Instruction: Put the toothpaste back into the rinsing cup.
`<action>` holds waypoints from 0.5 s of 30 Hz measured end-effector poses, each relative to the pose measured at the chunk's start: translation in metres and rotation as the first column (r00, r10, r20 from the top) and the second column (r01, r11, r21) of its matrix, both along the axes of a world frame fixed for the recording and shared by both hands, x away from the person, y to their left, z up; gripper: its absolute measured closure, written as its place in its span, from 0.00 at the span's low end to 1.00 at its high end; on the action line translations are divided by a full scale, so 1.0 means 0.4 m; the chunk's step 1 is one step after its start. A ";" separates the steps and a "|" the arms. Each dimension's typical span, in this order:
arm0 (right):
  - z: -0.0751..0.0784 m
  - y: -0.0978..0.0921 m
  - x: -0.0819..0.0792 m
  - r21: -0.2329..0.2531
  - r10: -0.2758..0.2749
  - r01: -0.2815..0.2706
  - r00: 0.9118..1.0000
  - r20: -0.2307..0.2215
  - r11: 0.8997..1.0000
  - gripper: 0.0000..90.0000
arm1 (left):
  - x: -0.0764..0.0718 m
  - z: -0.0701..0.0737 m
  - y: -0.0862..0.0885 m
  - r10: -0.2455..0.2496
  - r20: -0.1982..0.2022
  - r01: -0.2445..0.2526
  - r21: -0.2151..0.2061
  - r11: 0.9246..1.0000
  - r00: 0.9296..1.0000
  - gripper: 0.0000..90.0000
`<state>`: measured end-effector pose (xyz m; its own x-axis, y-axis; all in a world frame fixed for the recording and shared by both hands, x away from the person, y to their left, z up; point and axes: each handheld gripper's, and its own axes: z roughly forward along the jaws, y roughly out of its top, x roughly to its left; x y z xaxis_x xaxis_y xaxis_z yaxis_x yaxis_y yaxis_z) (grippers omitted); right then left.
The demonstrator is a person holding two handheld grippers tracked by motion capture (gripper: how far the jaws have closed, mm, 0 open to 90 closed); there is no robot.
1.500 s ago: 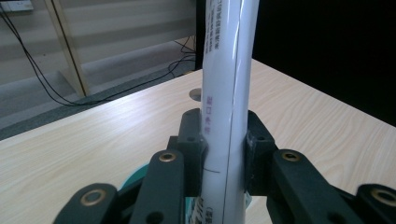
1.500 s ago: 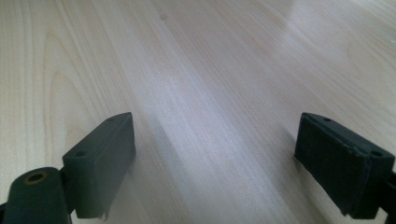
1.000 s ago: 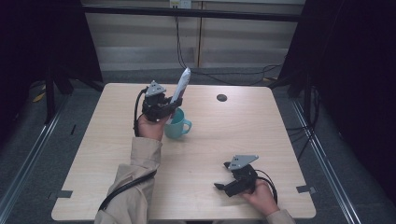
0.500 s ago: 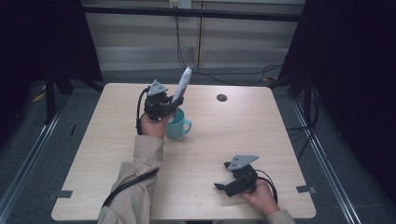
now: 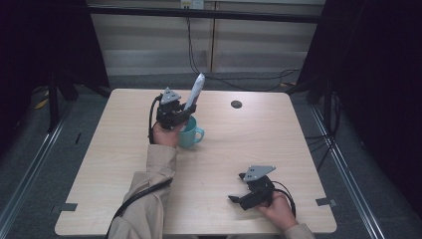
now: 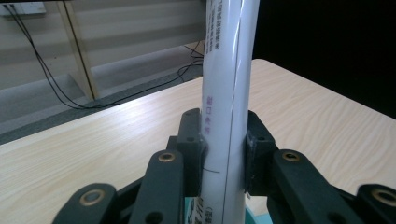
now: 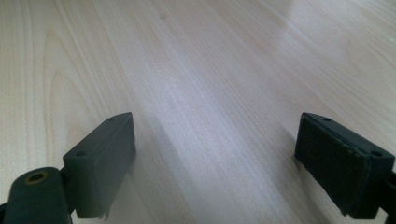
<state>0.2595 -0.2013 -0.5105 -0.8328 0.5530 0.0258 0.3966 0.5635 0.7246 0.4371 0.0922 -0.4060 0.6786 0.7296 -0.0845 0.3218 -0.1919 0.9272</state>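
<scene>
Wooden table (image 5: 124, 149), dark curtains around. High view: nothing has shifted since half a second ago; my left gripper (image 5: 185, 115) still holds the white tube (image 5: 194, 92) tilted over the teal mug (image 5: 189, 133), my right gripper (image 5: 238, 188) rests near the front edge, well apart. Left gripper view: jaws clamped on the tube (image 6: 229, 93), purple print readable, mug rim (image 6: 194, 203) just below. Right gripper view: jaws wide apart, holding nothing, bare wood (image 7: 210, 93) between them.
</scene>
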 end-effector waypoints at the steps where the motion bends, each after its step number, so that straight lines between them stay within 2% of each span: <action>1: 0.000 0.000 0.000 0.000 0.000 0.000 1.000 0.000 1.000 0.13 | 0.001 -0.004 0.001 0.003 -0.002 -0.003 -0.003 1.000 1.000 0.82; 15: 0.000 0.000 -0.001 0.000 -0.001 0.001 1.000 0.000 1.000 0.13 | -0.007 -0.040 -0.004 0.015 -0.001 -0.015 0.013 1.000 1.000 0.81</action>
